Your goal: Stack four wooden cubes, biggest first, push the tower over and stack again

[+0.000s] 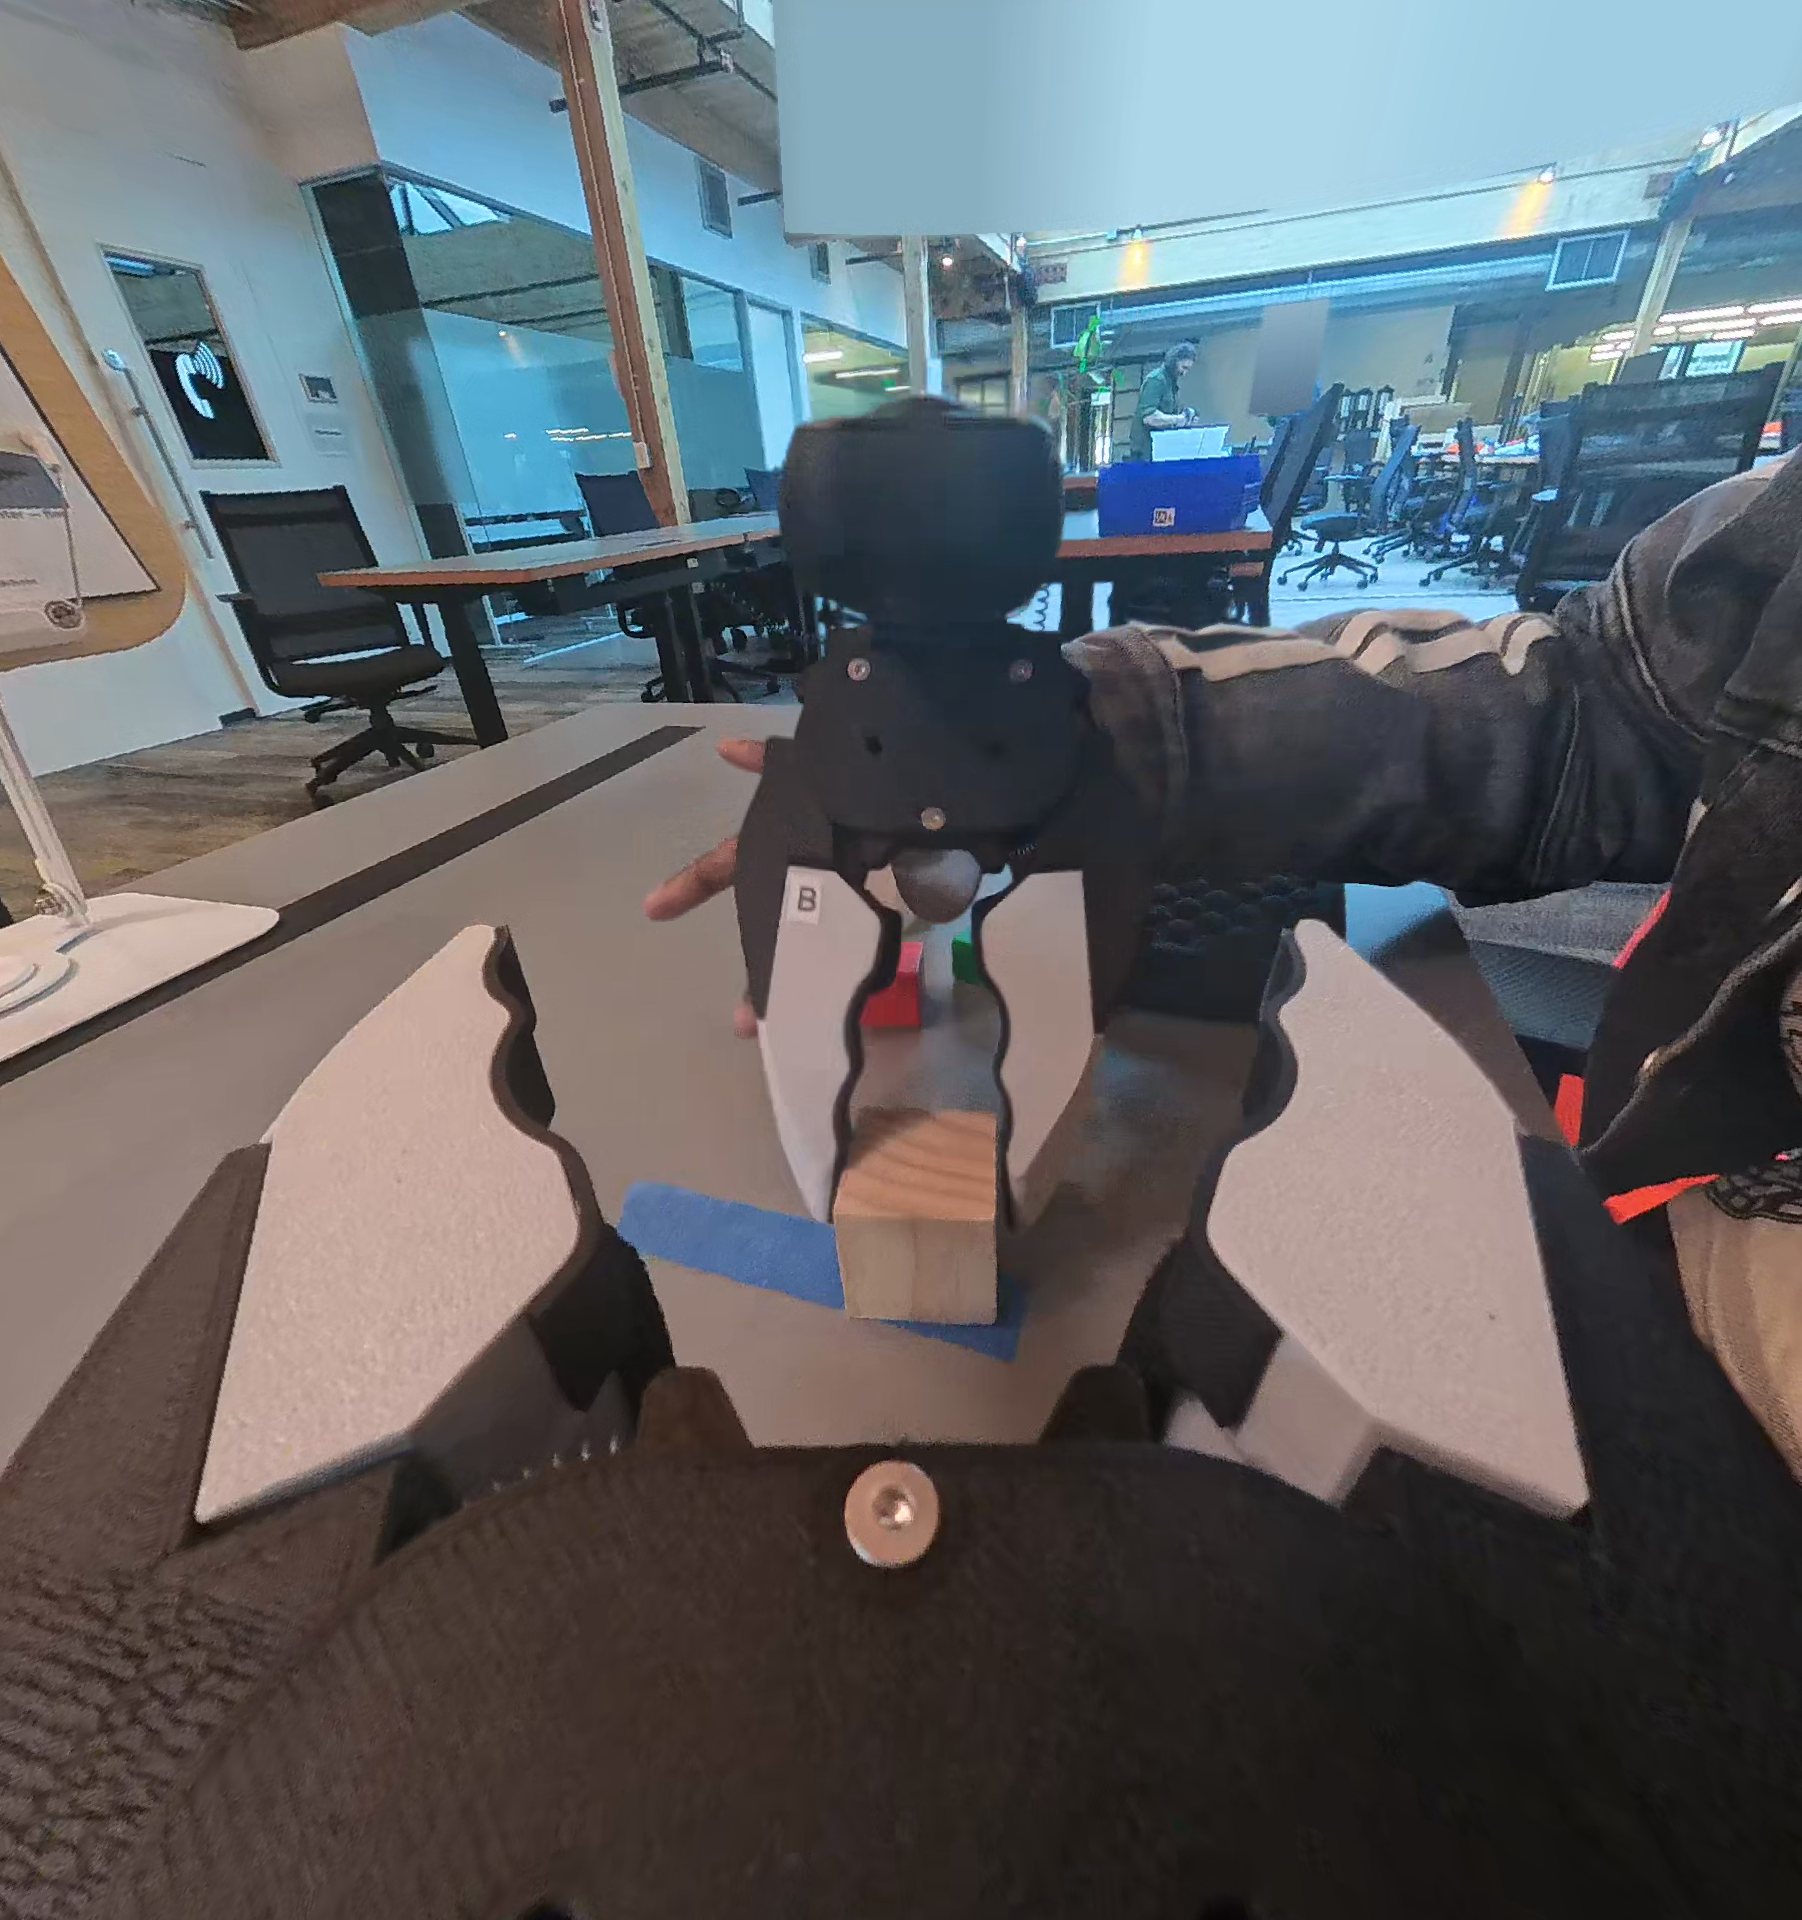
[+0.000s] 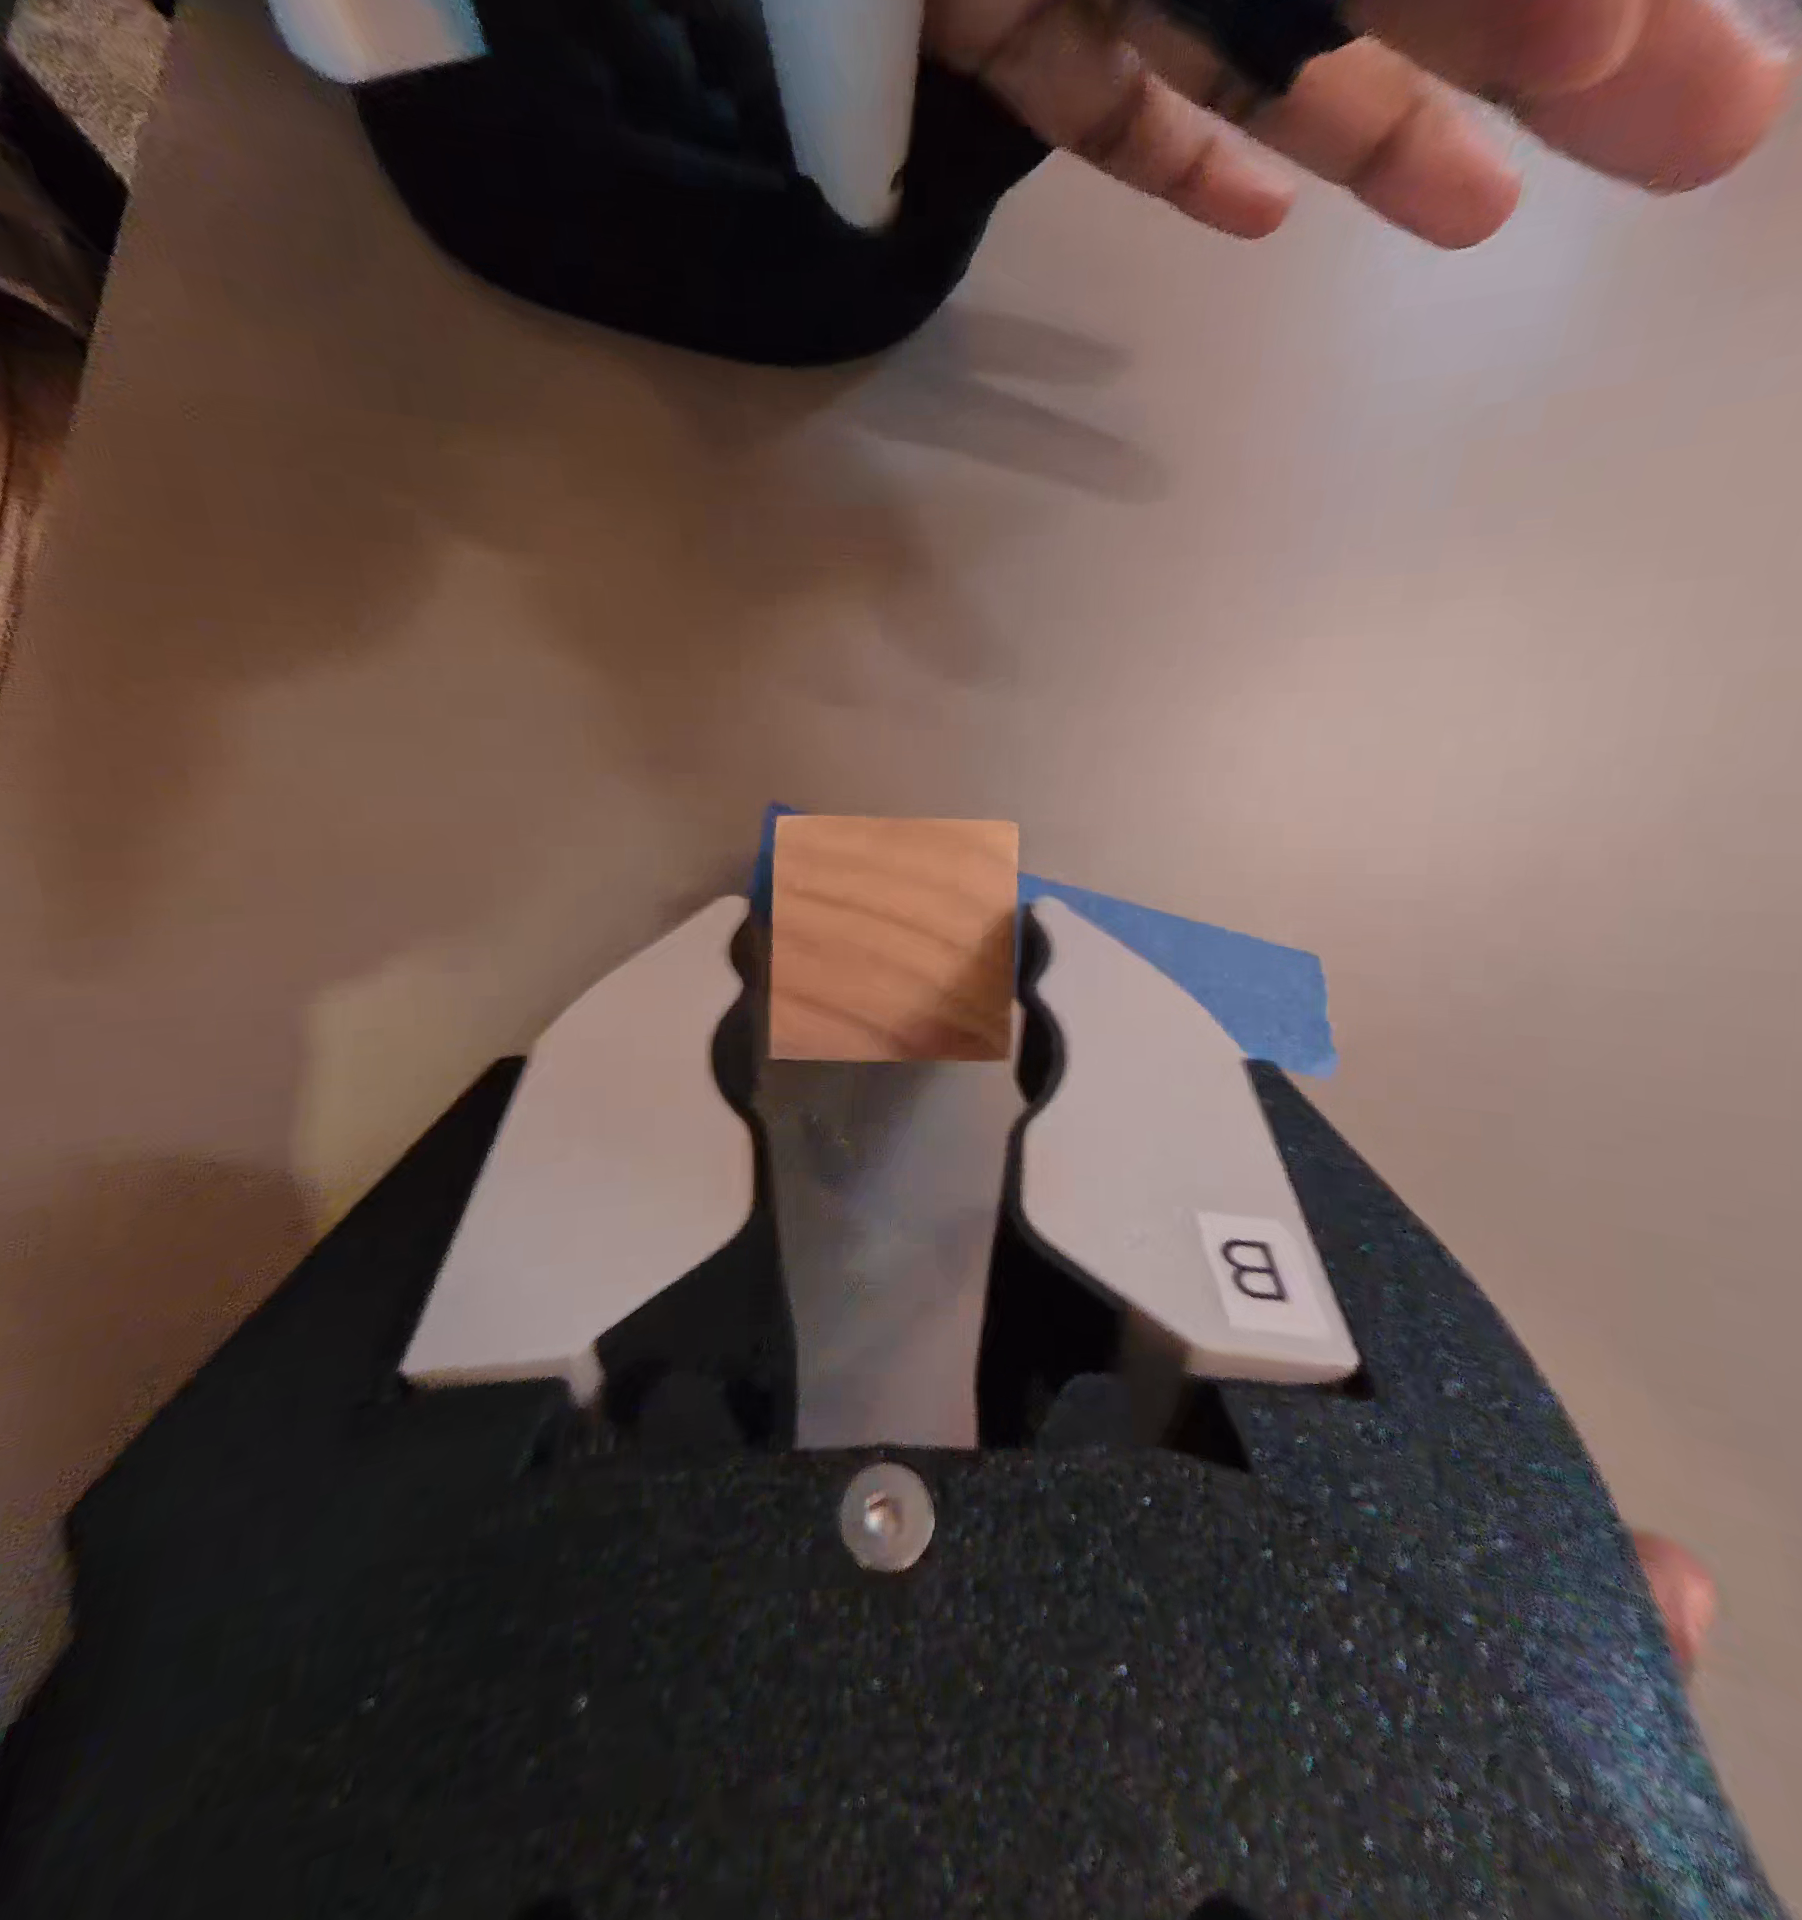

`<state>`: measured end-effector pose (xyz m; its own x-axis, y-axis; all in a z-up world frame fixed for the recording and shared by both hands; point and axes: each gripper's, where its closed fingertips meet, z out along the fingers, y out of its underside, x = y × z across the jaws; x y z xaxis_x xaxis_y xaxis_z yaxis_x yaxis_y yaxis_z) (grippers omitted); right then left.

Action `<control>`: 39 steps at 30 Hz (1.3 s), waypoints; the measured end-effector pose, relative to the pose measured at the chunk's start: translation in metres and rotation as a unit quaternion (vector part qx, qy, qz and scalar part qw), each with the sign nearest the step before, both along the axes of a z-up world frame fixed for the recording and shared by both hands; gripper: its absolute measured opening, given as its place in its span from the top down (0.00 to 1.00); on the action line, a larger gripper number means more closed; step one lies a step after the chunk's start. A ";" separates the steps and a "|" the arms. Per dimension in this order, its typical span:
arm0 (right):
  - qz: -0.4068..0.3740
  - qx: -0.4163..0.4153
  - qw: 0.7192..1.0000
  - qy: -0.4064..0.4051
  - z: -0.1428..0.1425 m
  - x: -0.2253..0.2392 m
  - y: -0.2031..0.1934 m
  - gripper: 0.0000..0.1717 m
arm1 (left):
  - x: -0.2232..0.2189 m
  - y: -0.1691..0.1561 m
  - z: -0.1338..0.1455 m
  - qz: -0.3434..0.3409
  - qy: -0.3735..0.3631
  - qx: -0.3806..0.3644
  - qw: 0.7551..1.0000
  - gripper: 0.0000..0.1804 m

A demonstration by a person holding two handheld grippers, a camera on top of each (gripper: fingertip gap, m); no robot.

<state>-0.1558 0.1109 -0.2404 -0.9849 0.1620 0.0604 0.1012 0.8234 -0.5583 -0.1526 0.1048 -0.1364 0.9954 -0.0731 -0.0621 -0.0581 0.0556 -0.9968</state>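
The right claw (image 2: 892, 935) grips a plain wooden cube (image 2: 892, 940), both pads against its sides, the cube resting on blue tape (image 2: 1229, 977) on the grey worktop (image 2: 1396, 675). The left claw (image 1: 902, 1049) stands wide open, holding nothing, just short of the cube

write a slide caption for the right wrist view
Right gripper closed on a plain wooden cube over a blue tape strip on the grey table.
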 end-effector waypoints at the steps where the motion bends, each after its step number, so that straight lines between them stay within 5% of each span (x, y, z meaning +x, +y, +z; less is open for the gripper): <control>1: 0.001 -0.003 1.000 0.002 0.000 0.000 0.000 0.74 | 0.000 0.000 -0.001 0.000 0.001 -0.002 1.000 0.28; 6: -0.022 -0.033 0.999 0.014 0.037 0.006 0.037 0.74 | -0.001 0.000 -0.001 0.004 0.000 -0.004 1.000 0.28; 11: -0.097 -0.053 0.992 0.059 0.094 0.003 0.131 0.74 | 0.001 0.002 -0.003 0.003 0.005 -0.010 1.000 0.28; 16: -0.141 -0.028 0.989 0.024 0.082 0.000 0.213 0.74 | -0.001 0.002 -0.003 0.004 -0.003 -0.007 1.000 0.28; 25: -0.153 -0.023 0.988 -0.004 0.054 -0.005 0.221 0.74 | -0.002 0.001 -0.002 0.005 -0.011 -0.002 1.000 0.28; 39: -0.151 -0.010 0.988 0.011 0.048 -0.010 0.223 0.74 | 0.001 0.002 -0.003 0.001 -0.002 -0.007 1.000 0.28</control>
<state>-0.1661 0.3343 -0.1929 -0.8901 0.4496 0.0754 0.3279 0.7463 -0.5793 -0.1520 0.1067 -0.1398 0.9958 -0.0718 -0.0566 -0.0538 0.0412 -0.9977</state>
